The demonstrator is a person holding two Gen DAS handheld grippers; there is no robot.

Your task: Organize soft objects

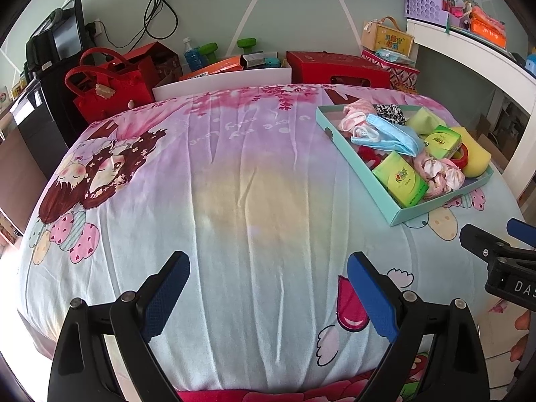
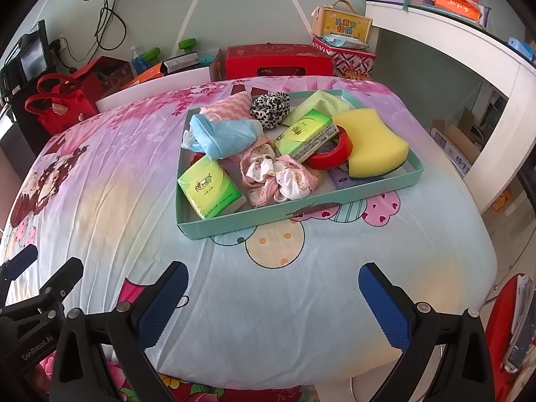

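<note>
One teal tray (image 2: 268, 218), centre frame: two green tissue packs (image 2: 210, 190), one yellow sponge (image 2: 375, 140), one red tape roll (image 2: 330, 157); left gripper (image 1: 268, 296) and right gripper (image 2: 273, 305) spread, empty.

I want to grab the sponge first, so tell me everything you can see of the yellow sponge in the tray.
The yellow sponge is a thick, porous-looking foam block with a pinched, wavy outline and a thin dark scouring layer underneath. It lies tilted at the right end of the teal tray, its lower edge close to the tray's right wall. The red tape roll is against its left side, and a light green cloth sits behind it. Nothing grips it; both grippers are open, well short of the tray.
</note>
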